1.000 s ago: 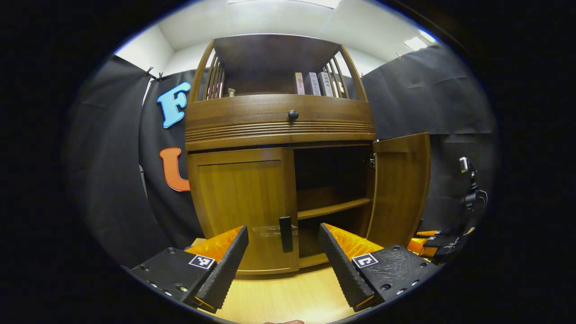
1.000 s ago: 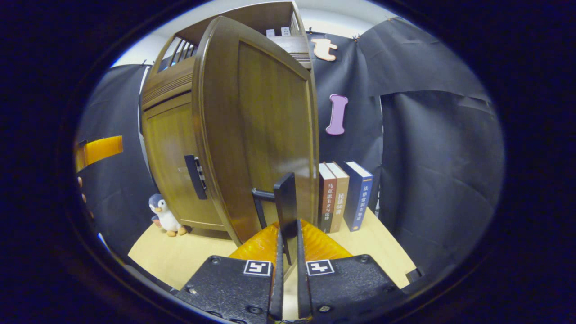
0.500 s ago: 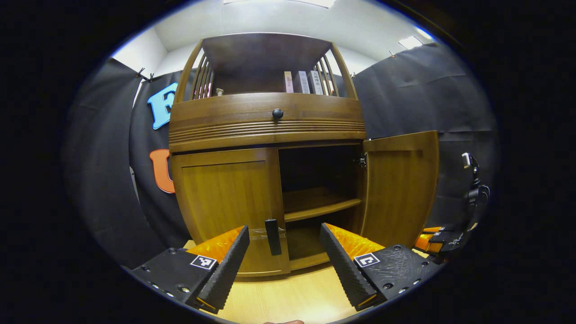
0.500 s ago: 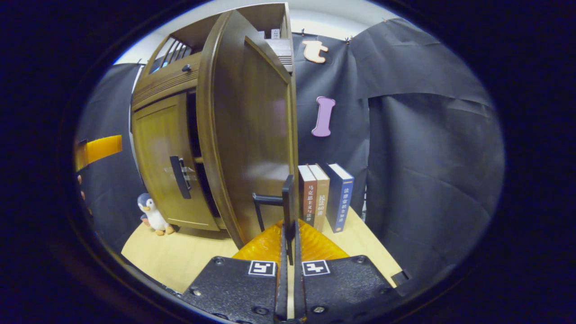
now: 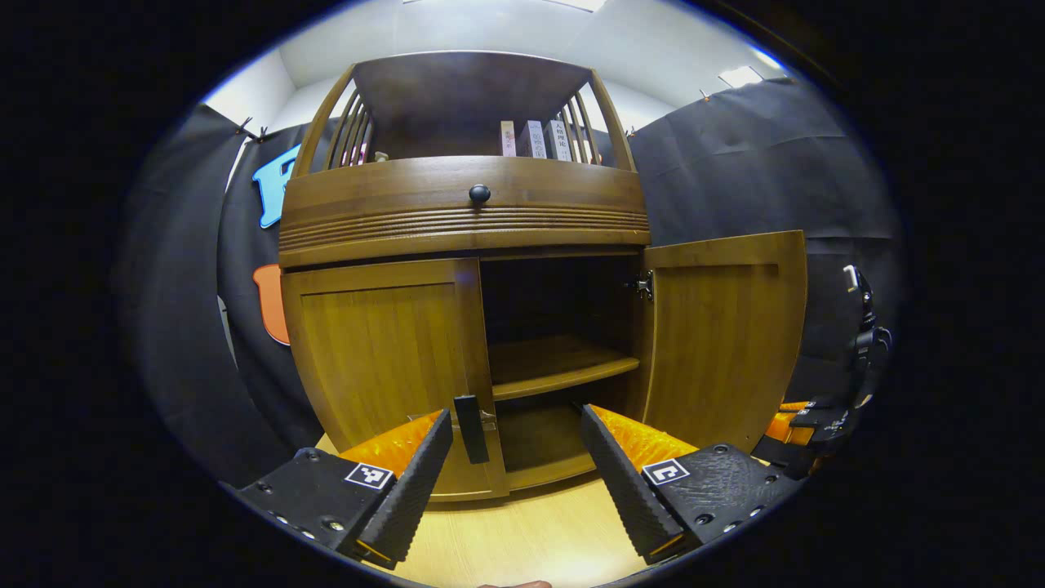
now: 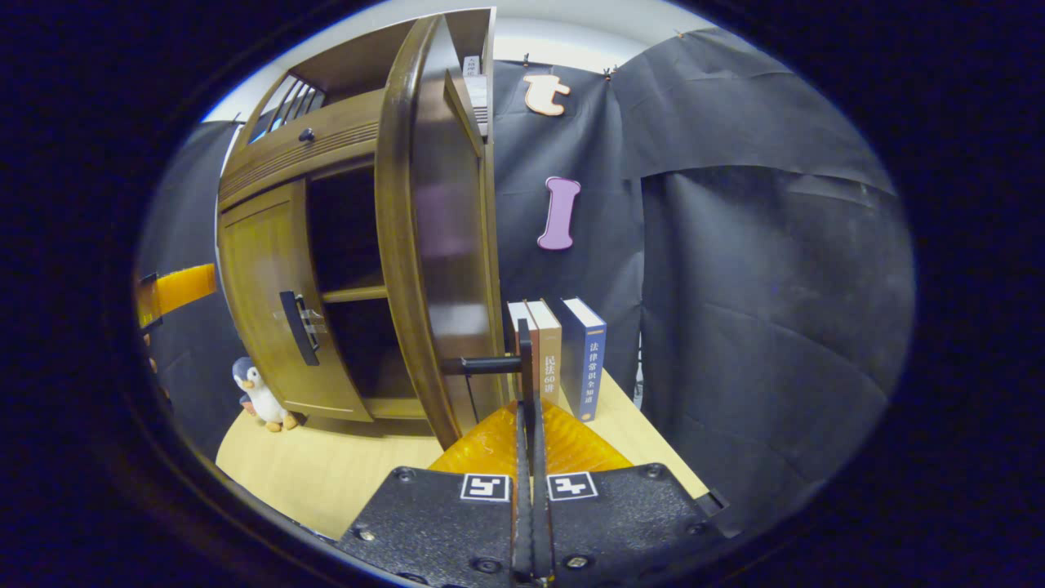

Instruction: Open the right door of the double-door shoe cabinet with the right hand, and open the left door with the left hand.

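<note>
The brown wooden shoe cabinet (image 5: 465, 216) stands on a pale table. Its right door (image 5: 722, 335) is swung wide open, edge-on in the right gripper view (image 6: 408, 245). My right gripper (image 6: 526, 408) is shut on that door's black handle (image 6: 522, 359). The left door (image 5: 384, 351) is still closed against the cabinet, its black handle (image 5: 467, 416) low on its inner edge. My left gripper (image 5: 514, 445) is open, with that handle just above its left finger (image 5: 412, 482), not touching. The right gripper also appears far right in the left gripper view (image 5: 804, 420).
Inside the cabinet a shelf (image 5: 555, 371) shows. Three upright books (image 6: 559, 355) stand on the table right of the cabinet. A small penguin toy (image 6: 260, 396) sits by the cabinet's left corner. A drawer with a round knob (image 5: 479, 193) is above the doors.
The right door has swung further open, pulled by my right gripper. My left gripper has drifted right and closer, so the left door's handle now sits nearer its left finger.
</note>
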A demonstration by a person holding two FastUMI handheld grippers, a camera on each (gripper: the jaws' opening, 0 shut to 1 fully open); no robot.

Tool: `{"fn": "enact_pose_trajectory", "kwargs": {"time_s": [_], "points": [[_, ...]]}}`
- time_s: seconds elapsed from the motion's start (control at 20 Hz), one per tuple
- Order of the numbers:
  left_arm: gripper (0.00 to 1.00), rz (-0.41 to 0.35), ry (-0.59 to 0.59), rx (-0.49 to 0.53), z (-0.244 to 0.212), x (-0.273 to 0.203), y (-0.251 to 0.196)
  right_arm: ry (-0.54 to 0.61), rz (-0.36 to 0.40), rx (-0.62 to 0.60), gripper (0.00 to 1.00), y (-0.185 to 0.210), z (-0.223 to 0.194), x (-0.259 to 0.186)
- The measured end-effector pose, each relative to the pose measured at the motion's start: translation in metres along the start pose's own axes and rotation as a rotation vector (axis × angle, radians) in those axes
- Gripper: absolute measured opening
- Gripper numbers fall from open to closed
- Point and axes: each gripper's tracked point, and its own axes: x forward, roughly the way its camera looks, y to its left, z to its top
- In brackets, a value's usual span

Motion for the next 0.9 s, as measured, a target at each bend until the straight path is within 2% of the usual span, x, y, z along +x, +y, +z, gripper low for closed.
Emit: {"fn": "enact_pose_trajectory", "kwargs": {"time_s": [0.05,0.15,0.2,0.45,0.55,0.6,0.65,0.7,0.9], "points": [[1.00,-0.001,0.002,-0.004,-0.001,0.001,0.000,0.000,-0.002,0.001,0.04,-0.002,0.000,-0.002],[1.00,0.000,0.006,-0.011,-0.003,0.003,0.000,-0.004,-0.015,-0.001,0.04,-0.010,0.001,-0.003],[0.95,0.003,0.010,-0.015,-0.004,0.006,0.001,-0.006,-0.025,-0.005,0.04,-0.015,0.001,-0.005],[0.95,0.009,0.042,-0.047,-0.014,0.019,0.008,-0.023,-0.084,0.045,0.04,-0.043,0.001,-0.015],[0.95,0.023,0.050,-0.052,-0.017,0.025,0.014,-0.036,-0.084,0.060,0.04,-0.050,0.004,-0.021],[0.95,0.033,0.055,-0.055,-0.018,0.029,0.018,-0.041,-0.074,0.063,0.00,-0.049,0.004,-0.023],[1.00,0.045,0.063,-0.058,-0.021,0.032,0.022,-0.047,-0.071,0.055,0.00,-0.048,0.005,-0.025],[0.95,0.058,0.068,-0.061,-0.023,0.036,0.027,-0.058,-0.073,0.043,0.04,-0.049,0.007,-0.026],[0.95,0.097,0.119,-0.067,-0.041,0.055,0.047,-0.091,-0.115,0.007,0.00,-0.055,0.014,-0.032]]}}
